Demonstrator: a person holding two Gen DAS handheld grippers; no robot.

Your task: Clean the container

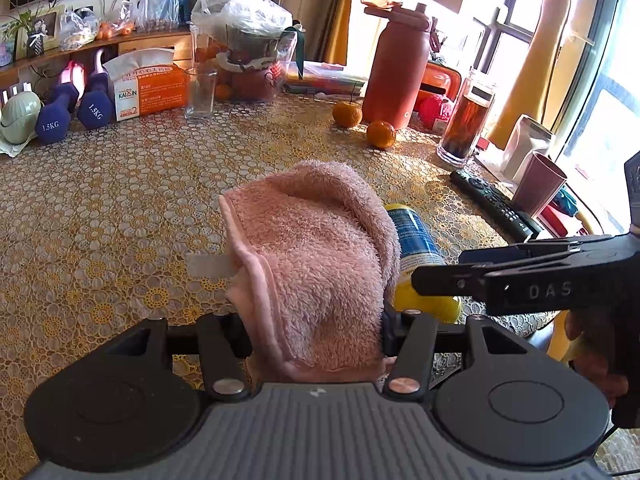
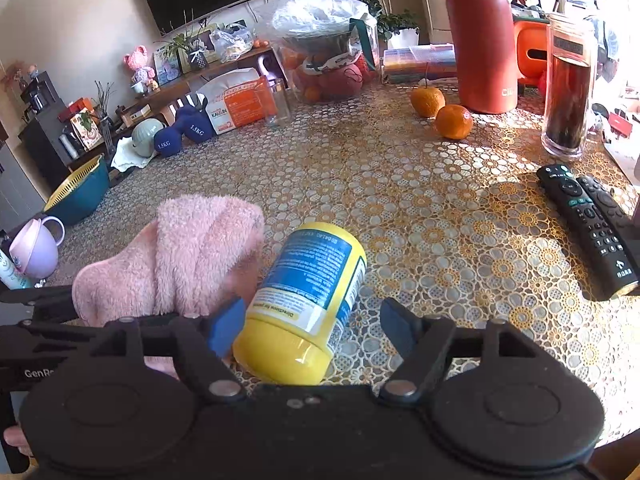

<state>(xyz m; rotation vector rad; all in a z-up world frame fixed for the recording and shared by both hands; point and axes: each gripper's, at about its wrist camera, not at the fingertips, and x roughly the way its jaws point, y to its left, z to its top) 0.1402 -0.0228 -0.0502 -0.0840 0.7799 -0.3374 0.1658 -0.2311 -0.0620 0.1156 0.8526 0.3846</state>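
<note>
A yellow container [image 2: 308, 300] with a blue label lies on its side on the lace-patterned table [image 2: 440, 208]. Its yellow end points toward my right gripper [image 2: 312, 326], which is open around it; the left blue pad [image 2: 228, 326] sits close against it and the right pad stands apart. My left gripper [image 1: 312, 328] is shut on a fluffy pink towel [image 1: 312, 248], which hides its fingertips. The towel hangs just left of the container [image 1: 416, 248]. In the left wrist view the right gripper [image 1: 500, 276] reaches in from the right.
Two black remotes [image 2: 592, 224] lie on the right. Behind them are two oranges [image 2: 454, 120], a red flask [image 2: 480, 40] and a jar of dark liquid [image 2: 568, 88]. At the far left stand blue dumbbells [image 1: 72, 112], a tissue box [image 1: 148, 88] and an empty glass [image 1: 200, 92].
</note>
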